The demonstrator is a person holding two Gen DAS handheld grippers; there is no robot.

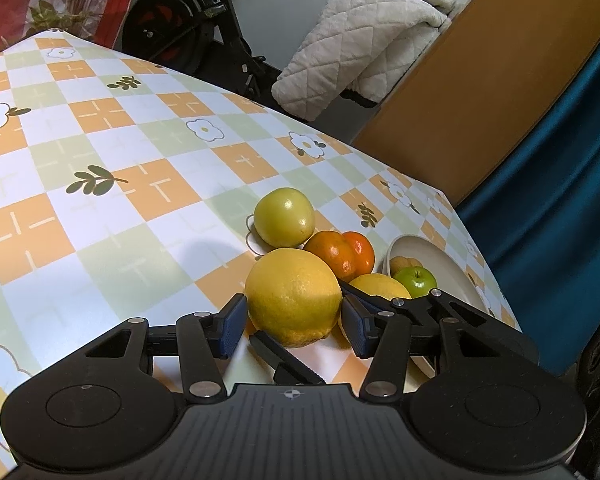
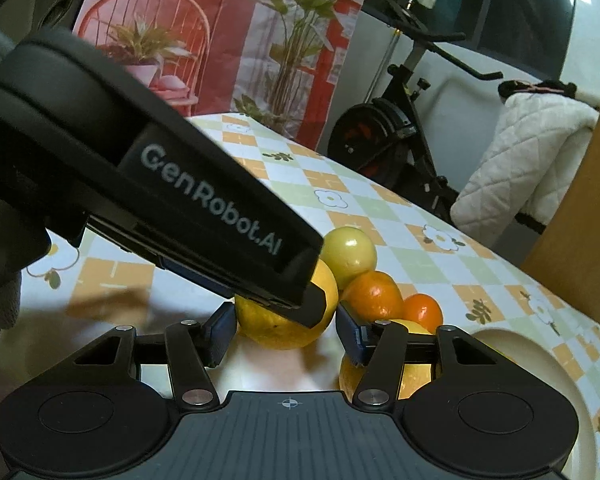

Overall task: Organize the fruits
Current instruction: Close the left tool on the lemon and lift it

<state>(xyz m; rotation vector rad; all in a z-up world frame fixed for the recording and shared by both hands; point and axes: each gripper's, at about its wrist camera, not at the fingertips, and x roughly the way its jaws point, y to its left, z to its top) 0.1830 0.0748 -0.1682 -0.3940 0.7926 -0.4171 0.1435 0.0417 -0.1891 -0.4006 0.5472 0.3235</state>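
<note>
1. Two grippers converge on one big yellow citrus (image 1: 294, 296), round with dimpled matte rind, sitting on the table.
2. Left gripper (image 1: 296, 326): blue ribbed pads flank the citrus at its widest part. Left pad sits at the rind, right pad shows a small gap; cannot tell if it is squeezing. A black finger of the right gripper (image 1: 286, 360) pokes in under the fruit.
3. Right gripper (image 2: 286, 334): jaws part-open on either side of the same citrus (image 2: 284, 320), pads clear of it. The left gripper's black body crosses this view from upper left, its finger lying over the fruit.
4. Just past the citrus: smooth glossy yellow-green apple (image 1: 285, 216), two shiny oranges (image 1: 340, 256) touching each other.
5. Only the left view shows the inside of the cream bowl (image 1: 440, 264), right of the jaws: small green apple (image 1: 416, 282), pale lumpy fruit behind it, a lemon (image 1: 380, 286) at the rim. Right view shows only the rim (image 2: 500, 340), plus a gloved hand (image 2: 0, 272) at far left.
6. Table: glossy checked cloth (image 1: 140, 140), orange, green and white, with flower prints. Beyond it: exercise bike (image 1: 188, 20), quilted white jacket (image 1: 360, 40), teal curtain.
</note>
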